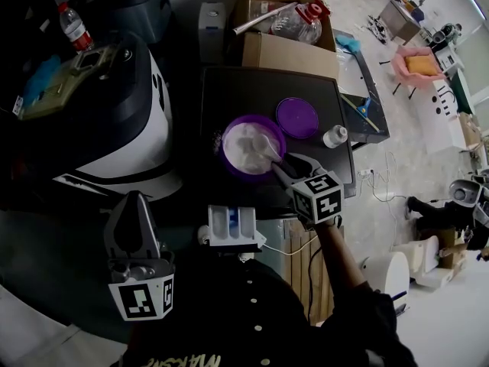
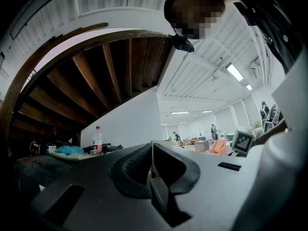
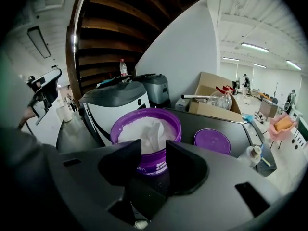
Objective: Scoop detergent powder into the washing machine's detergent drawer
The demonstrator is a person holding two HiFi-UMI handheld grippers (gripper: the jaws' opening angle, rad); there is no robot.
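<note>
Scoop [image 3: 153, 130] seemingly in tub [image 3: 155, 165], before right gripper [image 3: 154, 149]

A red-capped water bottle [image 1: 74, 27] shows upper left, a cardboard box [image 1: 290, 52] top centre, a pink chair [image 1: 419, 66] far right.

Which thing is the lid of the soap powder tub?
Look at the black table. On it stands a purple tub full of white powder, and beside it, toward the small white bottle, lies the lid. It is the only flat purple disc, with nothing inside it.
</note>
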